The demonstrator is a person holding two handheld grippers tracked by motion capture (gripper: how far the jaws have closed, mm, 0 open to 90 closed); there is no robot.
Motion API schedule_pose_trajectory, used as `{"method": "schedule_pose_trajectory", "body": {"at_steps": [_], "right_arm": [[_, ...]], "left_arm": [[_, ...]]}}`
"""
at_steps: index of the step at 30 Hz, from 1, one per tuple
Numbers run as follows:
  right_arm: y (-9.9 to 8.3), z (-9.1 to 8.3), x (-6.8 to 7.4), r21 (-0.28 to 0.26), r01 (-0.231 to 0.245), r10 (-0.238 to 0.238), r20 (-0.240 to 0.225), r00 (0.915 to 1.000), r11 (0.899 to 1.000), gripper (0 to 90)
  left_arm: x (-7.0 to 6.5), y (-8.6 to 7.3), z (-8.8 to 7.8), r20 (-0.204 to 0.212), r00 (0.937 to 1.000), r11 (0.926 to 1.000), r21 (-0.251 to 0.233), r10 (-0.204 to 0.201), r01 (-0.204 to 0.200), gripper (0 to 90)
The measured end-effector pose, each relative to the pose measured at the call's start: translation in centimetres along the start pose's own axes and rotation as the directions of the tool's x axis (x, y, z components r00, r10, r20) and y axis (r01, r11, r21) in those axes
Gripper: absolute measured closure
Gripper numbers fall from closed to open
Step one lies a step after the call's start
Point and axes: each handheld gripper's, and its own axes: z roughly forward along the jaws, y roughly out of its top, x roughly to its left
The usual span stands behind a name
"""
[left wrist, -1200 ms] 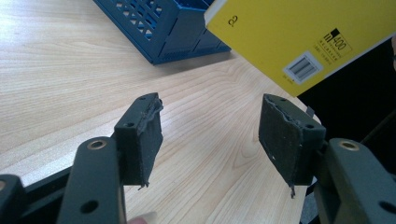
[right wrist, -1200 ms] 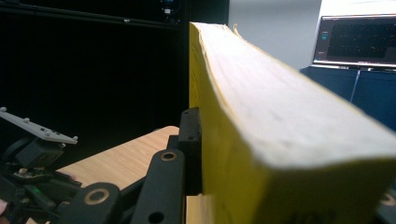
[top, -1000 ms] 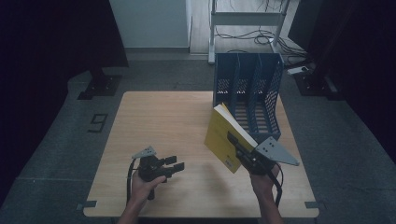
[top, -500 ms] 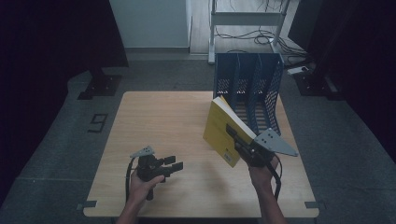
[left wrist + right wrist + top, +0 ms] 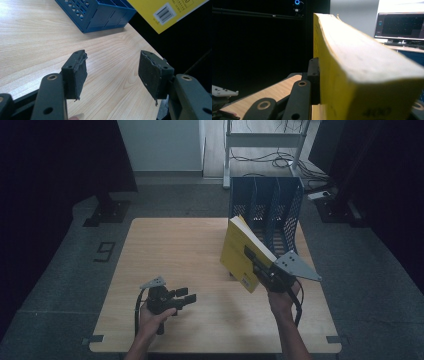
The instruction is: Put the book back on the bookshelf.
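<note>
A thick yellow book (image 5: 238, 251) is off the table, tilted, just in front of the blue file rack (image 5: 267, 207). My right gripper (image 5: 256, 263) is shut on its lower edge. In the right gripper view the book (image 5: 362, 70) stands on edge between the jaws, with the left finger (image 5: 313, 80) pressed flat against its cover. My left gripper (image 5: 186, 297) is low over the front left of the wooden table (image 5: 175, 245), open, with nothing between its pads (image 5: 75, 75). Its own view looks across bare wood at the rack's base (image 5: 100, 12) and the book's barcode corner (image 5: 162, 13).
The rack has three upright slots and stands at the table's far right edge. Behind the table are a metal stand (image 5: 262, 140) with cables on the floor and dark curtains at both sides. A monitor (image 5: 400, 25) glows beyond the book.
The right gripper has carried the yellow book slightly up and away from the person, closer to the rack. The left gripper has kept still.
</note>
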Motion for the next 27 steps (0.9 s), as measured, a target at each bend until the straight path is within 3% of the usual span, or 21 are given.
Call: {"method": "schedule_pose_trajectory", "body": {"at_steps": [15,27], "right_arm": [[0.6,0.8,-0.9,0.003,-0.002,0.002,0.046,0.9989,1.000,74.6],[1.0,1.4,-1.0,-0.005,0.030,-0.030,0.075,0.9967,1.000,74.6]], "left_arm": [[0.1,0.0,0.1,0.006,0.9999,0.9999,0.010,-0.009,0.009,39.4],[0.1,-0.2,0.3,0.013,0.9998,0.9996,0.025,-0.014,0.014,39.3]]}}
